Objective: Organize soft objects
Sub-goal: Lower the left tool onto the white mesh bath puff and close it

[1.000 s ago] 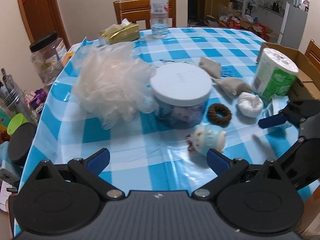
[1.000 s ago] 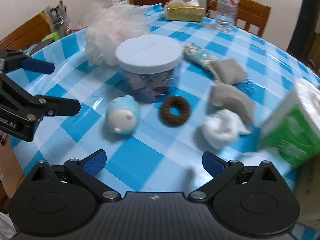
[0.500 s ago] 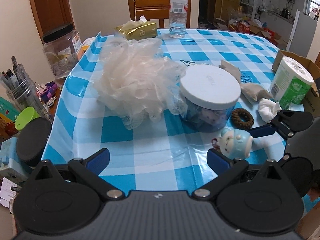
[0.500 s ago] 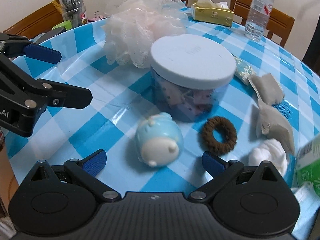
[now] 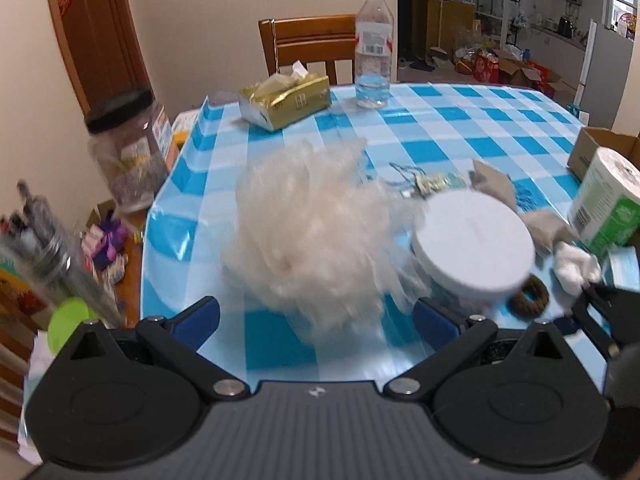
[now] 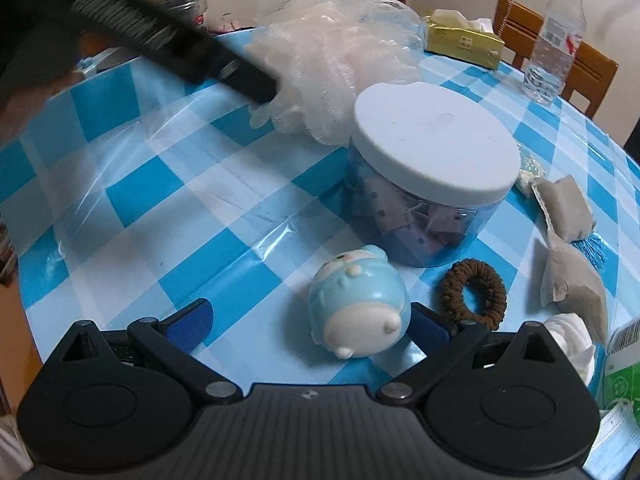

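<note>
A cream mesh bath pouf point(image 5: 316, 240) lies on the blue checked table, straight ahead of my open left gripper point(image 5: 316, 320); it also shows in the right wrist view point(image 6: 332, 64), where the left gripper's finger point(image 6: 240, 76) touches its near side. A soft blue squishy toy point(image 6: 360, 308) lies between the fingers of my open right gripper point(image 6: 316, 320), close to the right fingertip. A brown hair tie point(image 6: 474, 292), two grey sachets point(image 6: 568, 208) and a white cloth ball point(image 6: 572, 336) lie to the right. A white-lidded jar point(image 6: 432, 152) stands behind the toy.
A green-wrapped paper roll point(image 5: 608, 204), a cardboard box point(image 5: 600, 148), a gold tissue pack point(image 5: 284, 100) and a water bottle point(image 5: 372, 48) stand on the table. A clear jar point(image 5: 128, 152) and a pen cup point(image 5: 48, 240) sit off the left edge. A chair point(image 5: 308, 44) stands behind.
My left gripper has swung left and forward, from facing the jar to facing the pouf. My right gripper has moved in on the blue toy, which now sits between its fingers.
</note>
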{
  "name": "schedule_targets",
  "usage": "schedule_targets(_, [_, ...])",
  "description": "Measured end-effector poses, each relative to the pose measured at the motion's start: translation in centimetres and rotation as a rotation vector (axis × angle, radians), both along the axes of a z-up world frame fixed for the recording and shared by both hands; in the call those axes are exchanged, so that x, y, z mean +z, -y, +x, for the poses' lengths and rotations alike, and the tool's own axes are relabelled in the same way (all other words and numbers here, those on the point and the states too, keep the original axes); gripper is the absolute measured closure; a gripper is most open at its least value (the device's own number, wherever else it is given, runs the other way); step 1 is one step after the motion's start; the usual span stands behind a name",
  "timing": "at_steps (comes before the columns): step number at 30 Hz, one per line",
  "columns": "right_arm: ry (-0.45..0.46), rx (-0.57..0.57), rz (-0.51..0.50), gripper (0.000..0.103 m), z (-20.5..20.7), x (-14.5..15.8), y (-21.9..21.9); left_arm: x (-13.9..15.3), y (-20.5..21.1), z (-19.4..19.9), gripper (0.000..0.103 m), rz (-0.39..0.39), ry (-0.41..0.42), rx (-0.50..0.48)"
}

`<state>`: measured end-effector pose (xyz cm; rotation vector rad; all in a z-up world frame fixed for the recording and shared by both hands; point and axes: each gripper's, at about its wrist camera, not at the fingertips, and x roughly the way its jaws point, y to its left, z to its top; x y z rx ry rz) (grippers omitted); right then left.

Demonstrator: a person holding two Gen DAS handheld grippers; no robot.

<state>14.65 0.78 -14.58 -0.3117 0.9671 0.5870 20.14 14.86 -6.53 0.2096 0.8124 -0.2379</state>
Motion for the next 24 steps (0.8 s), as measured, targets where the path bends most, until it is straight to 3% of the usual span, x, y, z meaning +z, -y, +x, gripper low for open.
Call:
schedule_targets(6, [-0.001, 0.023, -0.002, 0.0, -0.1, 0.0, 0.1, -0.4, 0.7, 4.0, 0.001, 0.014, 0.015, -0.004])
schedule_targets(10, [0.007, 0.027, 0.004, 0.0, -0.3, -0.1, 0.2, -1.8, 0.6, 6.2, 0.001, -0.004, -0.029, 0.016])
schedule_targets(24, [0.038, 0.02, 0.022, 0.0, -1.4, -0.1, 0.5, -3.7, 1.4, 8.4, 0.001, 0.018, -0.039, -0.035])
